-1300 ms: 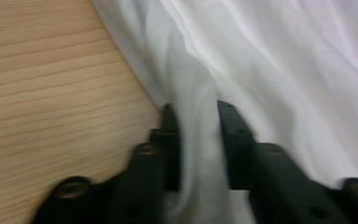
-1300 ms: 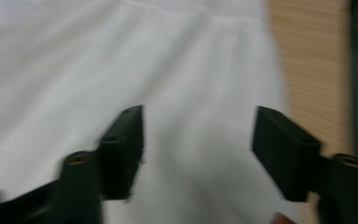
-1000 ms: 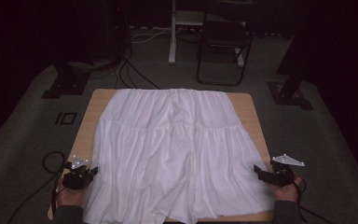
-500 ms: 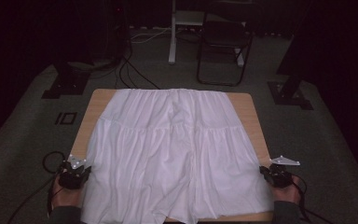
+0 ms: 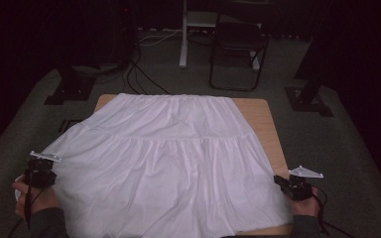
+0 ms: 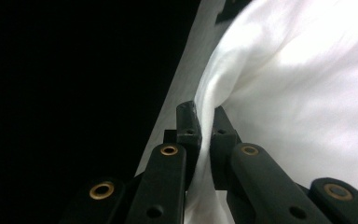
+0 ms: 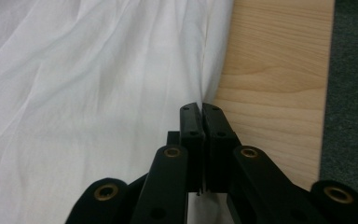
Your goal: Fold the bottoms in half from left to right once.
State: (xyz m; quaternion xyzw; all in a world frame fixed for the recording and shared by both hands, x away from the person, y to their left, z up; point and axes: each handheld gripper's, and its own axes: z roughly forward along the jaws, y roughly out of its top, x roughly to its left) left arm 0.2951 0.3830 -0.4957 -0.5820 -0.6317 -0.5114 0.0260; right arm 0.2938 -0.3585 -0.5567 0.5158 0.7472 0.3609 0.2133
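Note:
A white tiered cloth (image 5: 173, 153), like a skirt, lies spread flat over a wooden table (image 5: 260, 119). At its near left corner, off the table's side, my left gripper (image 5: 47, 176) is shut on the hem. In the left gripper view a fold of the white cloth (image 6: 298, 93) is pinched between the jaws of the left gripper (image 6: 204, 114). At the near right corner my right gripper (image 5: 283, 182) is shut on the cloth's edge. In the right gripper view the right gripper (image 7: 202, 109) pinches the seam where the cloth (image 7: 98, 93) meets bare wood (image 7: 275, 70).
Grey carpet (image 5: 347, 163) surrounds the table. A black folding chair (image 5: 238, 44) and a white post (image 5: 183, 34) stand behind it. Dark stand bases (image 5: 69, 89) (image 5: 310, 96) sit at the far left and right, with cables (image 5: 139, 74) on the floor.
My left gripper has moved outward to the left with the hem, drawing the cloth's near left side wider. The right gripper has shifted slightly outward.

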